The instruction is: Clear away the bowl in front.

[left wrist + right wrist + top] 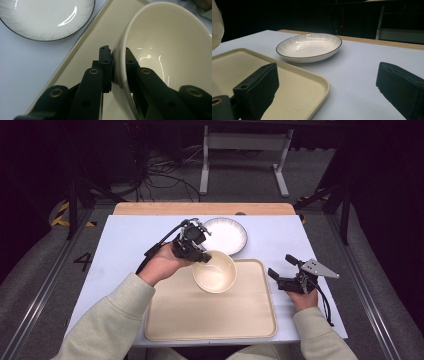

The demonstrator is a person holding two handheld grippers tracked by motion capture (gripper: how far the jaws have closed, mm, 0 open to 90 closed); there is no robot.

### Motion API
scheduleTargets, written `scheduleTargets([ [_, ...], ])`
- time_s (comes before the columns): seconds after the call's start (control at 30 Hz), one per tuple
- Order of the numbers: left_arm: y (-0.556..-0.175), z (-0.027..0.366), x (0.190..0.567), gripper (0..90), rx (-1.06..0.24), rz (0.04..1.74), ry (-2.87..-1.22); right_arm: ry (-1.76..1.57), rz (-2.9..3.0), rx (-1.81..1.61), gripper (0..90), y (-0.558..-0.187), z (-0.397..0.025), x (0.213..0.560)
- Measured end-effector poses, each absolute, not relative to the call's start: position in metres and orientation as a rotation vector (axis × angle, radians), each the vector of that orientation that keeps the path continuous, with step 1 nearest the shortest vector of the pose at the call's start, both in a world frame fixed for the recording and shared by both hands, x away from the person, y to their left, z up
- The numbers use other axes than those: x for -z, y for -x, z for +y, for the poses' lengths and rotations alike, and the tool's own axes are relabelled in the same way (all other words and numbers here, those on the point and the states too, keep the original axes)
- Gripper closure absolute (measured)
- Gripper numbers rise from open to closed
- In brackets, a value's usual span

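Here the cream bowl [215, 271] is pinched by its rim in the closed left gripper [201, 255], tilted above the tray [210, 320]. It should be kept level while lowered. The right gripper [285, 270] is held wide open, empty.

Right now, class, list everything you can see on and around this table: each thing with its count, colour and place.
bowl: 1, cream, tilted above the tray's far edge, its rim pinched by the left gripper
tray: 1, beige, near middle of the table
plate: 1, white with dark rim, beyond the tray
table: 1, pale blue-grey, wooden far edge
left gripper: 1, black, on the bowl's rim
right gripper: 1, black, open, right of the tray
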State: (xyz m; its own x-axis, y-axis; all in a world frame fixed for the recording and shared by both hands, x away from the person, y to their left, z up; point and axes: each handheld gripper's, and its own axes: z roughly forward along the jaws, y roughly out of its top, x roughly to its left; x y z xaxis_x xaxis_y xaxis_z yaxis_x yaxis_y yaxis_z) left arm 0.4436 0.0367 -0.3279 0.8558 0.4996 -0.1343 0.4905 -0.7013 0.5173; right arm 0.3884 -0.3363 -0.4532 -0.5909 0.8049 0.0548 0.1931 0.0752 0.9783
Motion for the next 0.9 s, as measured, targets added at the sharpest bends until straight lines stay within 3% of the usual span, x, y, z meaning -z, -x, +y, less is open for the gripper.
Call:
scheduleTargets([
  [0.9,-0.441,0.020,0.366,82.6,0.004,0.711,-2.590,-0.985,1.845,-1.550,4.2,-0.388,-0.337,0.453],
])
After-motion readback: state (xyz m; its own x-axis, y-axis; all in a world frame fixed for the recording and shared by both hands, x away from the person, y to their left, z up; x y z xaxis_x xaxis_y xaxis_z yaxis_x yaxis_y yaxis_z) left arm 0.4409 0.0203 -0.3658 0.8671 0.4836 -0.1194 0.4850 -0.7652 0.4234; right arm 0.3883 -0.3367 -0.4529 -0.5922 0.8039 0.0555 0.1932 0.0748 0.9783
